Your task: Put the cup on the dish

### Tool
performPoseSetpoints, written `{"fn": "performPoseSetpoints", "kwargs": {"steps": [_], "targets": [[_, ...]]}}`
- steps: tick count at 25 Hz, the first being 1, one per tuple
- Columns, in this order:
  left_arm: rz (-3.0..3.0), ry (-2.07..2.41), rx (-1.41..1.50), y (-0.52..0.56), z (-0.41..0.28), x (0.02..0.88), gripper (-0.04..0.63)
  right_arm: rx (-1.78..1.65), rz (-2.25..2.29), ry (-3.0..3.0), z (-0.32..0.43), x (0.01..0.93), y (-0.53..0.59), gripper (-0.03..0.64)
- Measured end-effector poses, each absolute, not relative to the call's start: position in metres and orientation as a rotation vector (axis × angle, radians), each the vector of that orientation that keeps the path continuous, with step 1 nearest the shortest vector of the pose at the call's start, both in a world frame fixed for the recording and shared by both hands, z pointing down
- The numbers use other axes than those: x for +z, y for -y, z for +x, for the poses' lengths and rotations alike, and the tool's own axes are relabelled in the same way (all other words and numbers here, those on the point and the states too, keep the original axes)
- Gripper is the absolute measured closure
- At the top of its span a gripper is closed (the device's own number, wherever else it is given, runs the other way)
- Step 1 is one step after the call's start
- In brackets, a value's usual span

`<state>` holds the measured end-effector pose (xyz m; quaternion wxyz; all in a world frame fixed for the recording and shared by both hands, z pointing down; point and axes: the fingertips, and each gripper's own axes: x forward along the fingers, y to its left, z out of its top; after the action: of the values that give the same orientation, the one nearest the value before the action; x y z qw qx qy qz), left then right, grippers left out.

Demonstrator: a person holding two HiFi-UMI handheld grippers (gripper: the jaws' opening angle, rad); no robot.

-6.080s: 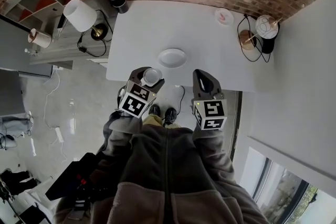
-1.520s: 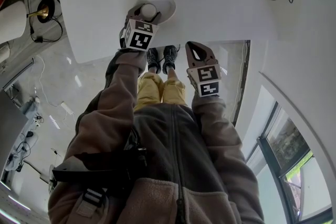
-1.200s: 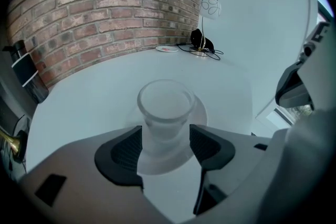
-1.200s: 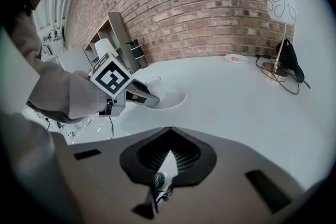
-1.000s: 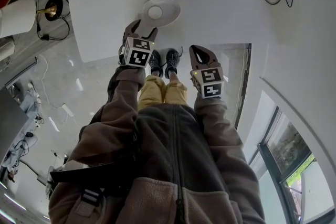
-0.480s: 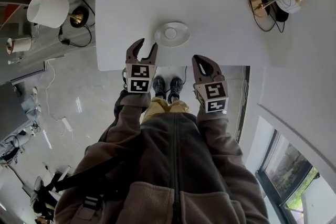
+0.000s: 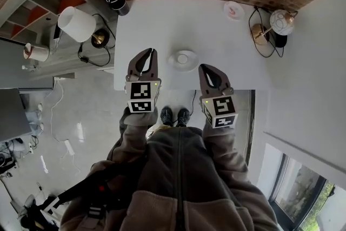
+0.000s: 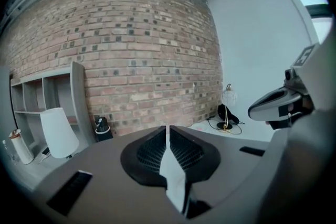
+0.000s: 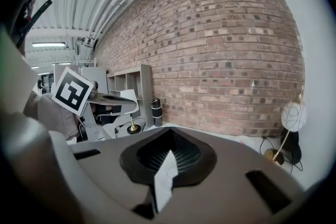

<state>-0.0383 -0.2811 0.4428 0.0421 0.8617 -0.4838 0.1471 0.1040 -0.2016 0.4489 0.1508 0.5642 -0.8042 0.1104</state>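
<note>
Since the small white ceramic cup (image 7: 183,57) already stands on the round white dish (image 7: 174,63) on the white tabletop (image 7: 162,24), the grey left gripper (image 7: 145,52), whose jaws have just been closing together on nothing, and the right gripper (image 7: 207,68), its jaws together and empty, should simply hold clear of the dish.

Head view down onto table (image 7: 162,24); gripper views face brick wall (image 8: 136,60)
</note>
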Motion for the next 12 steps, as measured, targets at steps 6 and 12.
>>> {"fn": "performPoseSetpoints", "kwargs": {"steps": [6,12], "targets": [[2.742,1.525,0.265,0.281,-0.036,0.355,0.589,0.197,1.679,2.366,0.099,0.374,0.214,0.617],[2.703,1.481,0.268,0.276,-0.032,0.314,0.589,0.079,1.673,2.376,0.094,0.318,0.222,0.617]]}}
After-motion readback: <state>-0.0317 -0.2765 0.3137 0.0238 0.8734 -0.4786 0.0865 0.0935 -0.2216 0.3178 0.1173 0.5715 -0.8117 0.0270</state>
